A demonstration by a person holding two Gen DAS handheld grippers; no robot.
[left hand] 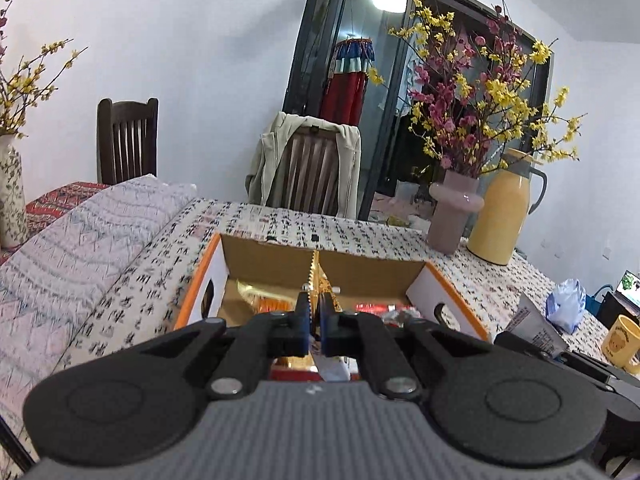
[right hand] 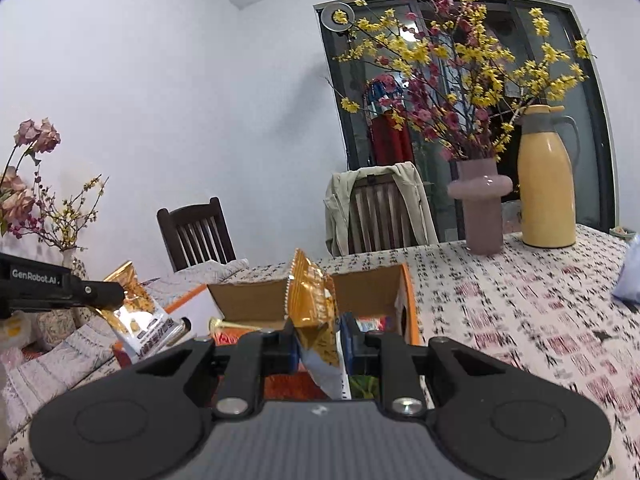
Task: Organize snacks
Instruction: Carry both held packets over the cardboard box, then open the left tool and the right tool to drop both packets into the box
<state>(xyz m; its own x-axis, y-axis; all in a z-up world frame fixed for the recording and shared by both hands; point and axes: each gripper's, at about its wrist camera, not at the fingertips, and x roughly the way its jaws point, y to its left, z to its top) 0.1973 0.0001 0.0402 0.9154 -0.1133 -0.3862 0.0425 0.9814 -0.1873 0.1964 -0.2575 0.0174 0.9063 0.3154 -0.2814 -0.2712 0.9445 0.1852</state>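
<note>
While each gripper clamps a gold snack packet, both hang above the cardboard box. Left gripper pinches its packet edge-on; right gripper grips its packet upright, probably for dropping in.

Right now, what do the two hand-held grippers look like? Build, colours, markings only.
Both match. The left hand-held gripper and the right hand-held gripper have matte black linkage arms with silver pivot bolts, two round black discs at the base, a ribbed grey body and blue pads on the fingers. In the right wrist view, the left unit's side carries white "GenRobot.AI" lettering. No cables or sleeves are visible.
</note>
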